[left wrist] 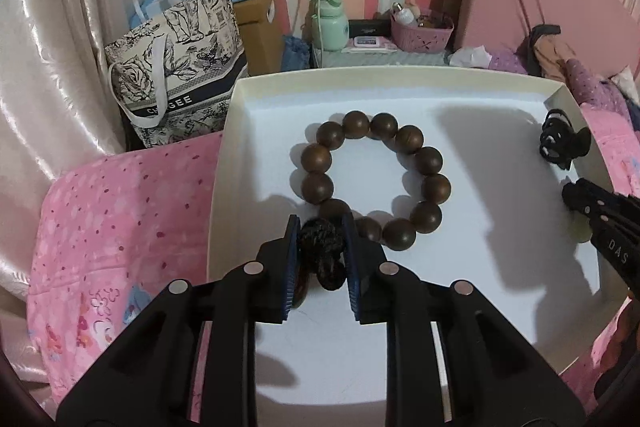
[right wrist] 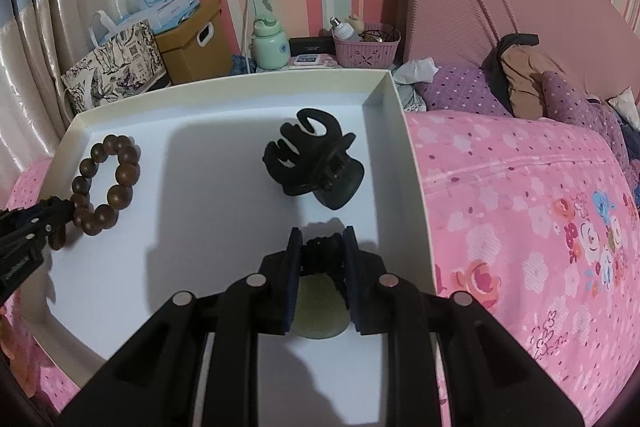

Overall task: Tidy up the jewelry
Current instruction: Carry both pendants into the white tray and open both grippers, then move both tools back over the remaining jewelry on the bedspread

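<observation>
A pink floral bedspread [right wrist: 520,195] carries a shallow white box lid [right wrist: 404,131]. Near its front edge, the left gripper [left wrist: 320,227] pinches the black knotted cord of the wooden bead bracelet [left wrist: 376,171]; the right gripper [right wrist: 319,239] clamps a black braided cord [right wrist: 322,255] over a pale green jade pendant [right wrist: 318,319]. Farther in, toward the right wall, sits a black hair claw clip [right wrist: 316,163].

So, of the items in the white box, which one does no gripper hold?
The black hair claw clip. It lies free near the box's right wall, while the wooden bead bracelet and the green pendant are held by their dark cords.

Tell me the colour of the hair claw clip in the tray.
The hair claw clip is matte black; the right wrist view shows it best.
</observation>
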